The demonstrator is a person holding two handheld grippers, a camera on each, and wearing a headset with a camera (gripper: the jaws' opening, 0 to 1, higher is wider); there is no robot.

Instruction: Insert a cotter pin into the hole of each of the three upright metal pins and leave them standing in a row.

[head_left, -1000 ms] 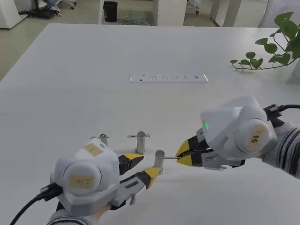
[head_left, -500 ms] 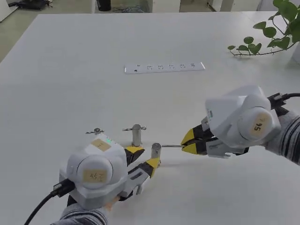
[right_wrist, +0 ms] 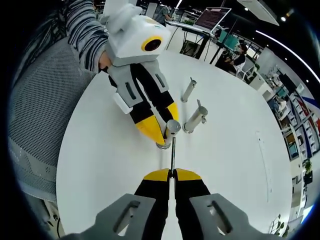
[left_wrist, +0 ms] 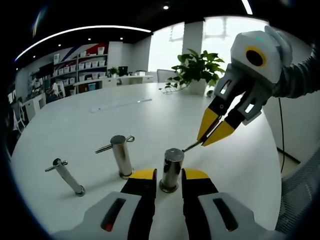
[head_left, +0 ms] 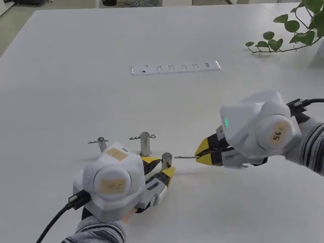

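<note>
Between the right gripper's (right_wrist: 171, 173) closed yellow tips sits a cotter pin (right_wrist: 172, 152), its long axis level and running straight ahead to the head of the near metal pin (left_wrist: 171, 165), tip touching it. The left gripper (left_wrist: 169, 175) seems clamped on that pin's base, holding it upright. Beside it stand the middle pin (left_wrist: 121, 156) and far pin (left_wrist: 66, 176), both already fitted; the push should follow that axis.
</note>
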